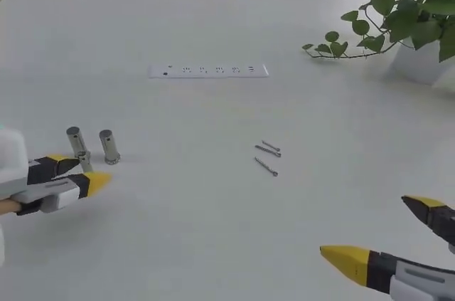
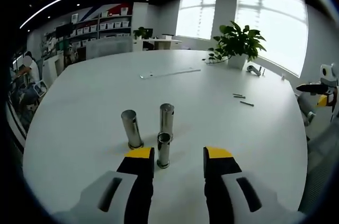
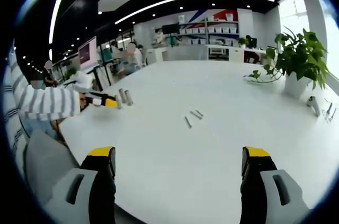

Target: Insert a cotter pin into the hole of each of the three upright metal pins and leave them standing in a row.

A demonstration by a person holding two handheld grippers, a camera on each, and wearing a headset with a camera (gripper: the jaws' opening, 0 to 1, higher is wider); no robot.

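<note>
Three upright metal pins stand at the table's left: two side by side (image 1: 75, 141) (image 1: 108, 146) and a shorter-looking third pin (image 1: 85, 162) in front of them. My left gripper (image 1: 80, 171) is open around that third pin (image 2: 163, 150), which stands close to the left jaw without being clamped. Three cotter pins (image 1: 268, 156) lie loose at mid-table, also visible as cotter pins (image 3: 192, 118) ahead of my right gripper. My right gripper (image 1: 368, 226) hovers open and empty at the near right, its jaws wide apart (image 3: 178, 152).
A white power strip (image 1: 209, 70) lies further back at centre. A potted plant (image 1: 409, 13) in a white pot stands at the far right corner. A person in a striped sleeve (image 3: 47, 102) is at the left of the right gripper view.
</note>
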